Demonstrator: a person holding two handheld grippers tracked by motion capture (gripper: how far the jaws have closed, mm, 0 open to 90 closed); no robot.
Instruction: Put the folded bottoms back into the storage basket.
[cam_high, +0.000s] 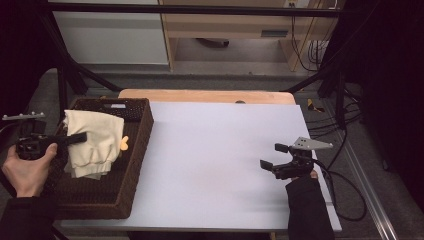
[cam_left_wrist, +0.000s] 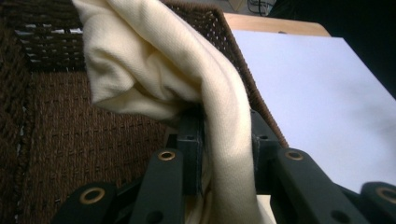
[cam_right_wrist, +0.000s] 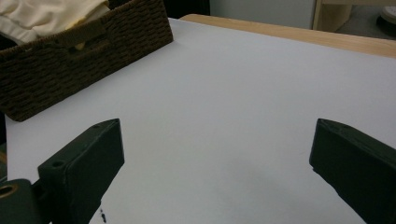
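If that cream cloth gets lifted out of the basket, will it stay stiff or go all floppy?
Probably floppy: the cloth already folds and droops around the left hand-held gripper pinching it. It looks light and likely won't slip, since the jaws clamp a thick fold. Loose ends may drag on the basket.

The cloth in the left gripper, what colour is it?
Cream, plain, no pattern: cloth, clearest in the left gripper view.

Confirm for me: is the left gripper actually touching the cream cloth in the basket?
Touching. In the left gripper view, the left gripper has both jaws pressed onto a fold of the cream cloth, pinched between them above the basket.
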